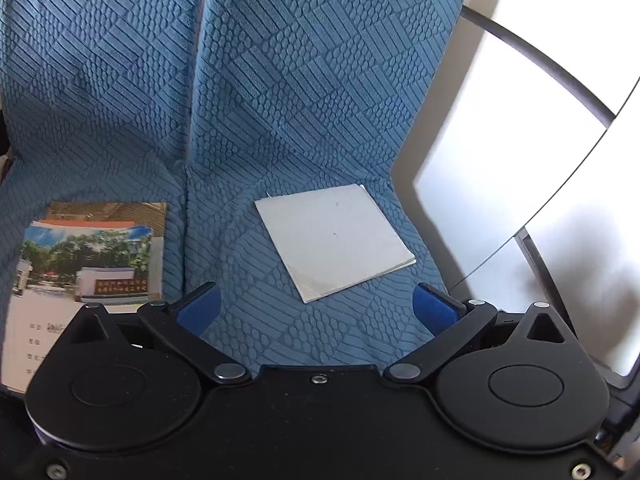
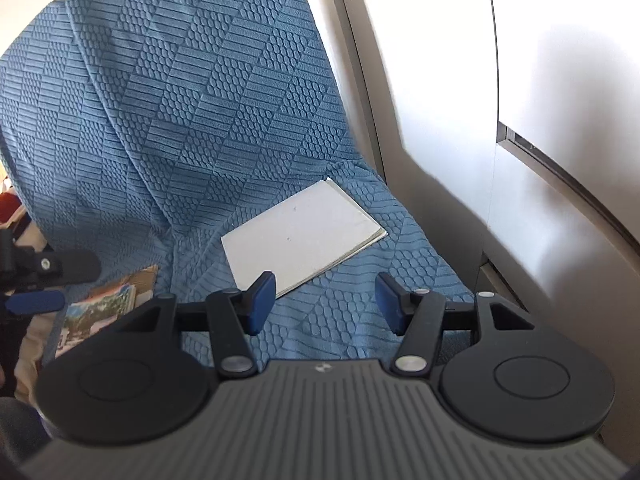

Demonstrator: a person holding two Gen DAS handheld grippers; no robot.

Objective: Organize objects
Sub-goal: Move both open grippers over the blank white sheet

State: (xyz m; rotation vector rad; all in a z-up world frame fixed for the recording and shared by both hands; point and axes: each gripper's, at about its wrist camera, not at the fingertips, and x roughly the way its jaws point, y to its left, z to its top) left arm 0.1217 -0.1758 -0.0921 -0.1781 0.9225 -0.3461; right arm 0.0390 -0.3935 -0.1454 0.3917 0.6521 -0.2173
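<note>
Grey booklet [image 1: 334,240] lies flat on blue sofa cover [image 1: 280,80], frame centre; photo booklet [image 1: 92,256] at lower left. Left gripper [image 1: 318,310] and right gripper [image 2: 326,302]: jaws apart, nothing between, above the cover.

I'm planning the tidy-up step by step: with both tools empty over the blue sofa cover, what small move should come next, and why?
Probably ease the right tool forward and down to the gray booklet. Its jaws stand open with nothing between them, and the booklet lies flat on the blue cover just ahead, its near edge by the left pad.
</note>
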